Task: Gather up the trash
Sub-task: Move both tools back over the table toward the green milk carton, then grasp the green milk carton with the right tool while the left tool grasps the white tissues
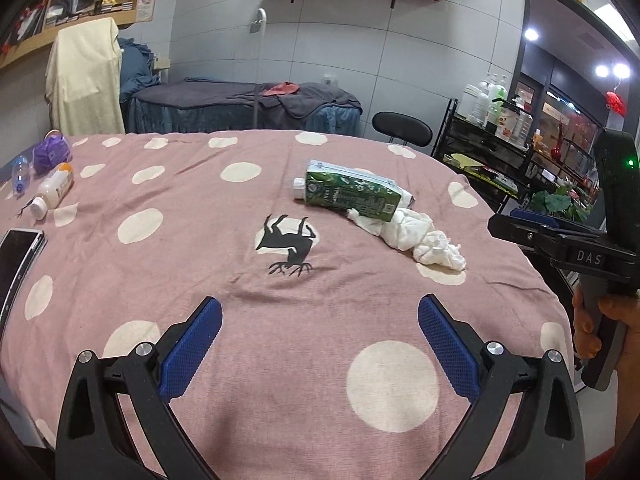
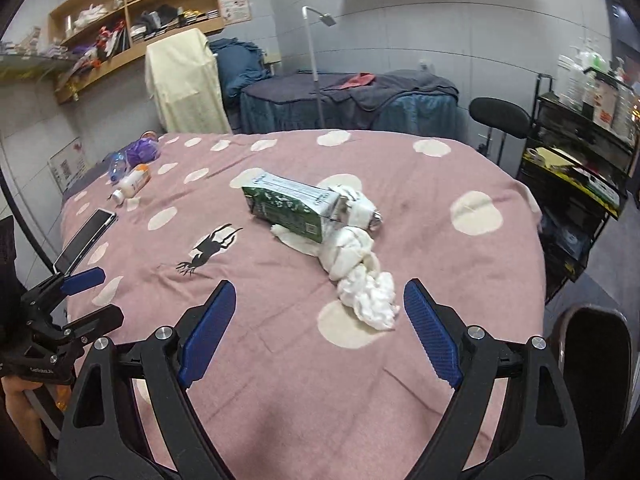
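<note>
As far as I can judge from what lies in front of me, the collecting has hardly begun: the crushed green drink carton with a white screw cap (image 1: 350,196) lies on its side near the middle of the bed with the pink, cream-dotted cover (image 1: 392,384), and the twisted wad of white tissue paper (image 2: 362,276) trails out from under its end toward me, the two touching. Nothing is in either of my grippers. Far off at the bed's other corner I see a small white bottle with an orange label (image 1: 54,192), a clear plastic bottle (image 1: 19,178) and a crumpled purple bag (image 1: 50,154) close together, and a black phone (image 1: 18,258) lies at the near left edge; which of these count as trash I cannot tell. A dark opening at the lower right of the right wrist view may be a bin, though I cannot be sure. My right gripper (image 2: 320,328) is spread wide and empty, tilted down over the cover with the near end of the tissue wad just ahead between its blue pads. My left gripper (image 1: 320,332) is likewise released and empty, angled down at bare cover, well short of the carton.
</note>
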`<state>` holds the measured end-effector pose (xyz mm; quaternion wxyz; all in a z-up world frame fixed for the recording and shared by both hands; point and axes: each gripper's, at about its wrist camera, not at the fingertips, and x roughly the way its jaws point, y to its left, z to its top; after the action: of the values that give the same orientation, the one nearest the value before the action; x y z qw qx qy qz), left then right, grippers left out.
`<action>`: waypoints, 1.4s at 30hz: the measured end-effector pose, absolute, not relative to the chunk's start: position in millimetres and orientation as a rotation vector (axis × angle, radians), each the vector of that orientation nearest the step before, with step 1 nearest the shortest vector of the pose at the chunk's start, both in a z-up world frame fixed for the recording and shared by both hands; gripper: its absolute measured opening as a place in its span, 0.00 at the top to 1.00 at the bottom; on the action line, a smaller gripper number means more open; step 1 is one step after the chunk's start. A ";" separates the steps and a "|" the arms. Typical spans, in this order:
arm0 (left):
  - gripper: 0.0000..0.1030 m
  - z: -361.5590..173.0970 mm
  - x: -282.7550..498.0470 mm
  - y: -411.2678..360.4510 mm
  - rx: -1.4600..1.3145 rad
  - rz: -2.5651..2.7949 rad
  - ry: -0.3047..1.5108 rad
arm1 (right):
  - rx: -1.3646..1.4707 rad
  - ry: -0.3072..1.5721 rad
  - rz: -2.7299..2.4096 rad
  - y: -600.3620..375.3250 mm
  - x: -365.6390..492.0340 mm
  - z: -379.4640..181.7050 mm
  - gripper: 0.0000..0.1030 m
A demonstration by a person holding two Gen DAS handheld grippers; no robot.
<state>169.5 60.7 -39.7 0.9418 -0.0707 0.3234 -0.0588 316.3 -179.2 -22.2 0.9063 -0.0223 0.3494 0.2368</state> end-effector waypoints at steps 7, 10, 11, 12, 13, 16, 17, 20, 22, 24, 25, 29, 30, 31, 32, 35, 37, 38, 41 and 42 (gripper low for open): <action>0.06 -45.4 169.5 73.8 -0.164 -0.105 0.678 | -0.232 0.739 0.560 -118.8 367.4 -26.9 0.17; 0.06 -45.5 167.8 75.8 -0.161 -0.106 0.679 | -0.292 0.773 0.594 -98.5 401.1 -34.9 0.18; 0.06 -45.3 167.2 76.2 -0.160 -0.105 0.679 | -0.305 0.785 0.598 -93.3 412.4 -37.6 0.19; 0.06 -45.2 166.7 76.4 -0.160 -0.105 0.679 | -0.320 0.793 0.602 -88.5 423.1 -39.8 0.21; 0.06 -45.3 166.7 76.5 -0.162 -0.106 0.679 | -0.334 0.802 0.609 -84.2 431.5 -42.0 0.23; 0.06 -48.0 165.6 78.2 -0.169 -0.110 0.687 | -0.401 0.835 0.645 -68.0 455.2 -51.8 0.26; 0.06 -49.7 165.7 78.4 -0.169 -0.111 0.693 | -0.432 0.846 0.656 -62.3 461.4 -55.9 0.26; 0.06 -53.3 165.3 79.5 -0.168 -0.114 0.706 | -0.495 0.876 0.682 -47.6 475.3 -65.6 0.28; 0.06 -54.7 164.3 81.0 -0.172 -0.115 0.708 | -0.515 0.902 0.709 -39.4 481.1 -71.2 0.28; 0.06 -55.4 165.1 82.9 -0.180 -0.116 0.710 | -0.539 0.925 0.724 -32.6 486.5 -77.4 0.28; 0.06 -55.6 165.3 83.2 -0.186 -0.118 0.712 | -0.558 0.934 0.727 -28.2 488.9 -81.5 0.29; 0.06 -55.6 168.7 84.5 -0.210 -0.134 0.713 | -0.587 0.939 0.737 -17.8 488.9 -89.7 0.49; 0.06 -55.4 169.3 83.9 -0.212 -0.139 0.712 | -0.575 0.932 0.733 -18.3 488.0 -87.3 0.50; 0.06 -55.5 170.3 83.0 -0.213 -0.143 0.712 | -0.555 0.929 0.734 -20.7 486.7 -83.7 0.50; 0.06 -55.8 171.2 82.4 -0.214 -0.148 0.713 | -0.530 0.924 0.740 -24.1 485.0 -79.7 0.50; 0.06 -57.7 176.6 79.4 -0.219 -0.177 0.724 | -0.451 0.899 0.738 -38.7 477.2 -63.5 0.51; 0.06 -57.6 182.2 75.2 -0.215 -0.199 0.731 | -0.384 0.884 0.739 -54.0 469.1 -50.7 0.50; 0.06 -57.0 185.3 72.0 -0.209 -0.210 0.734 | -0.348 0.878 0.731 -63.9 464.7 -44.2 0.51; 0.06 -54.5 198.9 56.8 -0.182 -0.264 0.752 | -0.271 0.870 0.652 -96.2 453.5 -30.7 0.50; 0.06 -53.8 204.4 50.8 -0.175 -0.287 0.761 | -0.248 0.862 0.610 -110.6 447.5 -25.9 0.50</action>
<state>204.4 50.8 -53.8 0.9147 -0.0851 0.3697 -0.1393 447.5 -110.6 -25.9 0.8565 -0.1180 0.4102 0.2902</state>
